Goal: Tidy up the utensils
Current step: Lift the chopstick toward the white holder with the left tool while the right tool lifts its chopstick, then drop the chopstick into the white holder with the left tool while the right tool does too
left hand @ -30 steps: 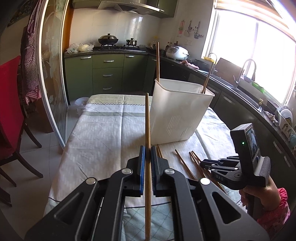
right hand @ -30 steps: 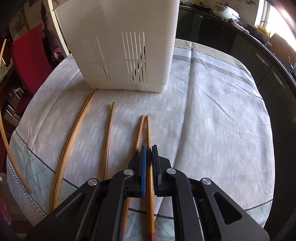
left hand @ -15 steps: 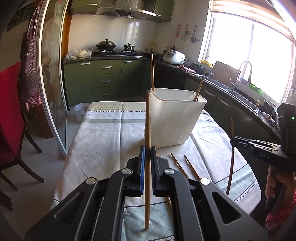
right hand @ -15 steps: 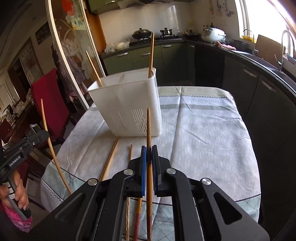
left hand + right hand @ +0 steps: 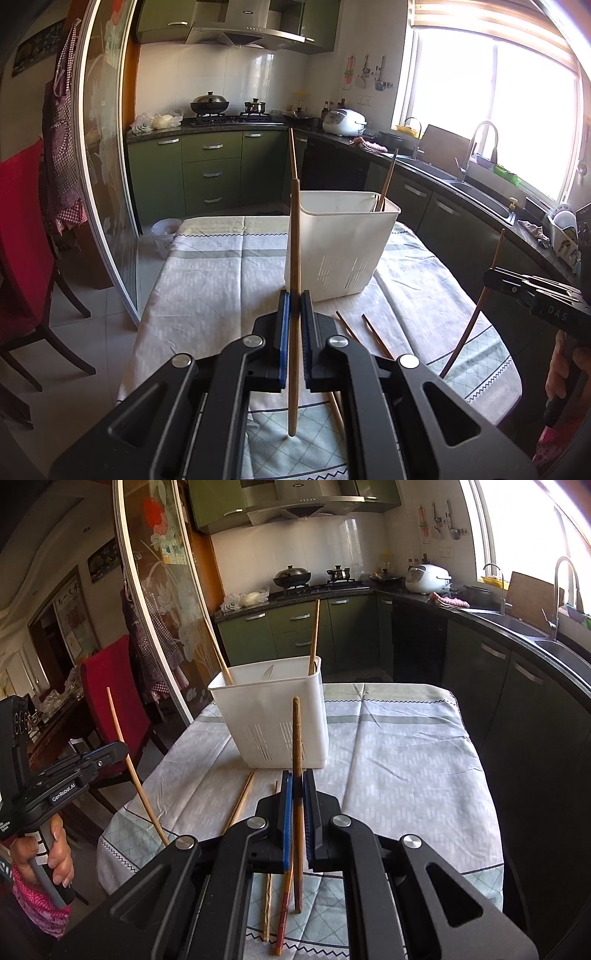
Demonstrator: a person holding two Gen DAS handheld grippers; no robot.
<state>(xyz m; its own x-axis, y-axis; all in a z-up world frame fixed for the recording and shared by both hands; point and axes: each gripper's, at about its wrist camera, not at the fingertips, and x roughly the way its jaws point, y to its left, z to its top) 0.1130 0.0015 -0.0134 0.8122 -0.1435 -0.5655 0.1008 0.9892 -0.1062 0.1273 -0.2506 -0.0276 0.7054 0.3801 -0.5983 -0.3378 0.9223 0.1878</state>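
White utensil basket (image 5: pixel 343 243) on clothed table (image 5: pixel 406 760), two chopsticks already standing inside, loose chopsticks (image 5: pixel 240 805) lying just before it. Left gripper (image 5: pixel 294 314) and right gripper (image 5: pixel 297 794), jaws each pinching one upright chopstick (image 5: pixel 294 266); risk: long sticks pivot or strike the rim on insertion. Against the earlier frame, both grippers stand higher and further back.

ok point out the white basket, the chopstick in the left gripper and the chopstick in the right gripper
white basket (image 5: pixel 343 247), left wrist view, front wall
left gripper's chopstick (image 5: pixel 295 236), left wrist view, shaft above the jaws
right gripper's chopstick (image 5: pixel 296 734), right wrist view, upper shaft
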